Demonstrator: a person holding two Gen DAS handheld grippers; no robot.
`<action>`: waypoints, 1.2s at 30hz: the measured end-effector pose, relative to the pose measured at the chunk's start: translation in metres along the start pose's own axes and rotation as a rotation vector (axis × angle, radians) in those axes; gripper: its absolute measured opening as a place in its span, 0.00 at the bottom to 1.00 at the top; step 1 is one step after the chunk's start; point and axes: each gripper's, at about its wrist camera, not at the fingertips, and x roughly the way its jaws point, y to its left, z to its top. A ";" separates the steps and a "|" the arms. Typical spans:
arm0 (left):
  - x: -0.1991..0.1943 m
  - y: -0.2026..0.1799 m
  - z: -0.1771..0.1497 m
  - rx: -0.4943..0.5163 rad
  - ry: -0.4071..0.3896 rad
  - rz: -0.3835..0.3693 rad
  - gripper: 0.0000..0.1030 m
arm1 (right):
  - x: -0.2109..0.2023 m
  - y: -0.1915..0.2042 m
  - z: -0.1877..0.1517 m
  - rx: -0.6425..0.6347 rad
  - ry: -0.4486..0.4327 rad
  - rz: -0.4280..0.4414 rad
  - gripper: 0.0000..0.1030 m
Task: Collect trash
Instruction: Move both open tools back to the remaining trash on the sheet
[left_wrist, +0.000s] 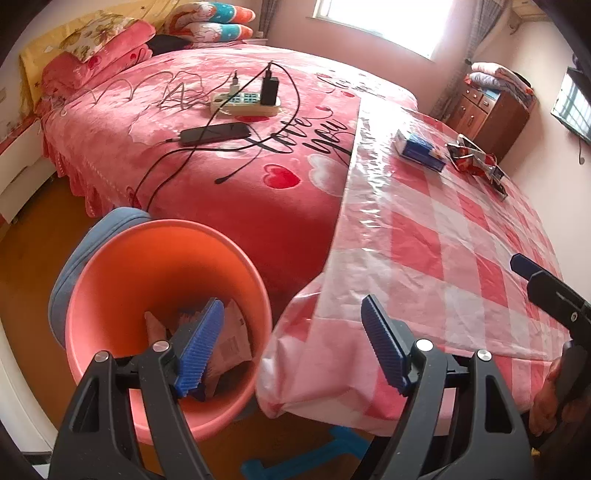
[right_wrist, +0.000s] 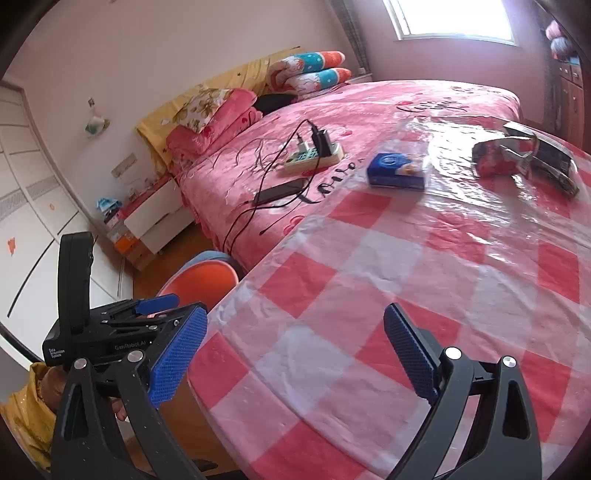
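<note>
Left claw (left_wrist: 291, 347) apart above orange bin (left_wrist: 110, 295), blue box (left_wrist: 419, 149) far ahead, right claw (right_wrist: 295, 354) apart

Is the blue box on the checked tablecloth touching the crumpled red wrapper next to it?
Apart. The left wrist view shows a strip of bare tablecloth between the blue box and the red wrapper.

Daylight enters through an overexposed window (left_wrist: 384, 22). Glare streaks the plastic cover (right_wrist: 461, 177) on the worktop. Fisheye distortion bends the edges; the corners are black. In the right wrist view, the blue box (right_wrist: 397, 171) shows motion blur.
</note>
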 end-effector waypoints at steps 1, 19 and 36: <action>0.000 -0.003 0.000 0.005 0.001 0.000 0.75 | -0.002 -0.004 0.000 0.009 -0.005 -0.002 0.93; 0.019 -0.083 0.027 0.151 0.002 -0.048 0.75 | -0.049 -0.097 0.009 0.239 -0.112 -0.025 0.93; 0.088 -0.163 0.125 0.265 -0.065 -0.162 0.75 | -0.055 -0.202 0.041 0.469 -0.122 -0.059 0.92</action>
